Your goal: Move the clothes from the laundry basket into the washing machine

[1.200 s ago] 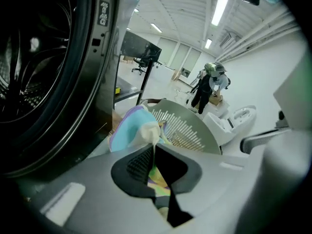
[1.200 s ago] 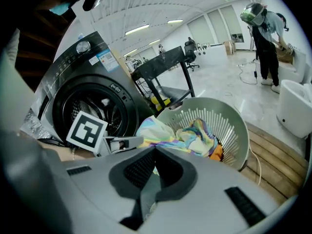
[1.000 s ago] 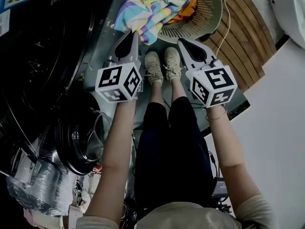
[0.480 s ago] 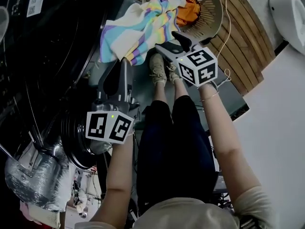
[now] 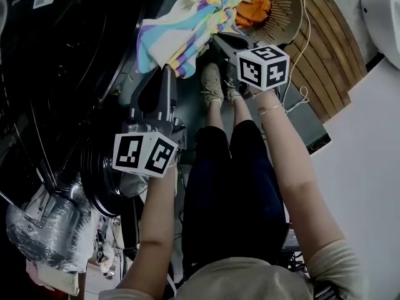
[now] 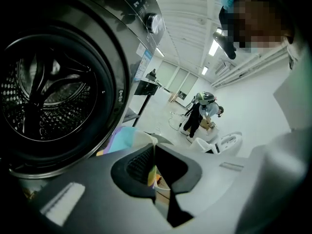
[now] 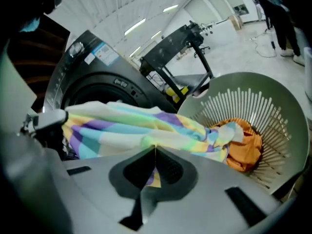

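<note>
Big white hall with strip lights; underfoot a grey mat (image 5: pixel 301 116) beside wooden slat flooring (image 5: pixel 331 49). Reference is the dark front-loading washing machine (image 5: pixel 62 74). Its drum mouth (image 6: pixel 48 96) stands open just left of the left gripper (image 5: pixel 167 69), and looks empty from what shows. The pastel-striped cloth (image 5: pixel 181 30) is airborne between the machine and the pale slatted plastic laundry basket (image 5: pixel 290 11), long axis running machine-to-basket. The left gripper is clamped tight on the machine-side end. The right gripper (image 5: pixel 215 39) has just closed and pinches the same cloth on the side away from the machine. The cloth's far tail lies against an orange garment (image 5: pixel 256 8) in the basket. The left hand is nearer the drum, so my read is that it leads into the mouth and the right follows to feed the tail in. Risk: the tail drags the orange piece out or snags on the basket rim.
</note>
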Motion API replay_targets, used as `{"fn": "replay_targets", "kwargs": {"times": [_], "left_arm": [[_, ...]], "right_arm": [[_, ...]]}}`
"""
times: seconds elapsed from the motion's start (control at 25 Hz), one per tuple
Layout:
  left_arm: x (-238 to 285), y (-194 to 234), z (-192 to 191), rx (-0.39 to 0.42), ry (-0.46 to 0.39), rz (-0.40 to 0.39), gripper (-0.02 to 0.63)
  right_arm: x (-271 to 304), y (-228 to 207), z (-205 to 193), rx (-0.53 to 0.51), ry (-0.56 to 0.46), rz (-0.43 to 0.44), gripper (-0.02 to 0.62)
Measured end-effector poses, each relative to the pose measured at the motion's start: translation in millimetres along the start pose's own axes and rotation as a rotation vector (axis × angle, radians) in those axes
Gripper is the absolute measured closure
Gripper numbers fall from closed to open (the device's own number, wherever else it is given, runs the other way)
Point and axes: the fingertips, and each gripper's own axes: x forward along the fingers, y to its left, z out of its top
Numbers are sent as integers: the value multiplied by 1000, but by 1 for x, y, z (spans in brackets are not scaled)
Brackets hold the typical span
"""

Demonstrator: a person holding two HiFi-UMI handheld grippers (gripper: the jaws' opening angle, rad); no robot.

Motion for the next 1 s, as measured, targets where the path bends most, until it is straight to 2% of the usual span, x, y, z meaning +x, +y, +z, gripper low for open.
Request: {"fn": "replay_targets", "kwargs": {"times": [0.08,0.24,0.4,0.44,0.52,0.6,0.72,0.84,0.88,0.96,1.0], "left_arm": [[8,-4,-2,23,14,-41,583],[31,-26,-12,122,57,-161,581],[48,-58,-15,111,53,-347,577],[51,-66,-15,115,52,-382,546],[56,-78,-16,142,66,-431,372],[62,-85,-17,205,74,-439,365],[73,-84,-16,310,57,-388,365],[83,-78,-13,336,31,-352,367],[85,-76,-13,343,23,-345,397],[88,-75,-14,363,24,-331,528],[88,-75,-16,366,34,-326,558]], "right_arm": [[-16,3,18,20,-68,15,586],[-54,30,57,18,-186,86,586],[-85,70,89,-17,-236,189,586],[-91,78,94,-27,-233,213,586],[-102,94,102,-44,-224,258,586],[-108,107,108,-53,-213,293,586],[-114,126,107,-76,-193,340,586],[-116,134,103,-97,-179,355,586],[-115,133,101,-97,-178,351,586],[-112,128,98,-89,-184,342,586],[-112,125,97,-85,-191,341,586]]}}
